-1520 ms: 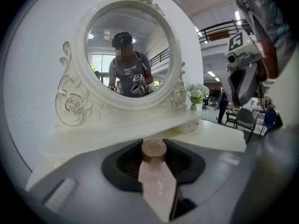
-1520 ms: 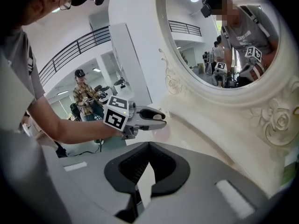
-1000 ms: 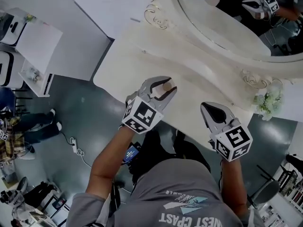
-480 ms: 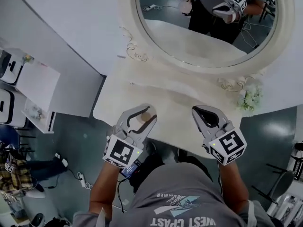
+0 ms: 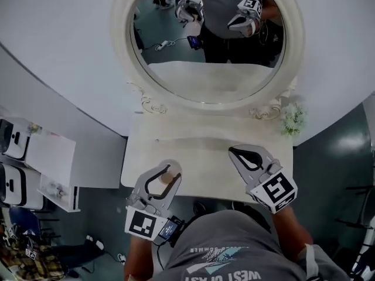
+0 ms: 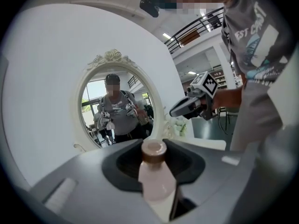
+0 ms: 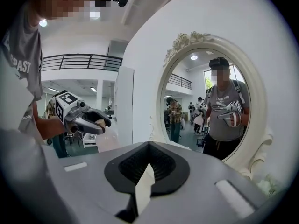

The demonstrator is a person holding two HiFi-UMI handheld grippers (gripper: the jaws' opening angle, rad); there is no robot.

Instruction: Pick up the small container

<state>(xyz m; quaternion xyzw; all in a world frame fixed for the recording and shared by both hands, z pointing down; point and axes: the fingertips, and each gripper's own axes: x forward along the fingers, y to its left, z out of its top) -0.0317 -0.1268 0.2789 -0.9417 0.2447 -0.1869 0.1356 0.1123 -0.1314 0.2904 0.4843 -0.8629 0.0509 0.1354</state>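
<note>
The small container [image 5: 168, 179] is a pale bottle with a brown cap. My left gripper [image 5: 165, 175] is shut on it and holds it above the front left edge of the cream vanity table [image 5: 199, 148]. In the left gripper view the small container [image 6: 156, 178] stands upright between the jaws, cap upward. My right gripper [image 5: 235, 152] hovers over the table's front right part, shut with nothing in it. In the right gripper view its jaws [image 7: 148, 146] meet with only a thin slit, and the left gripper [image 7: 98, 120] shows at the left with the bottle.
An oval mirror [image 5: 208, 40] in an ornate cream frame rises behind the table and reflects the person and both grippers. A small bunch of white flowers [image 5: 291, 120] stands at the table's back right corner. White cabinets [image 5: 41, 163] stand on the floor at the left.
The head view has swung up onto the mirror. The left gripper, still shut on the container, has drawn back toward the table's front left edge. The right gripper has stayed shut.
</note>
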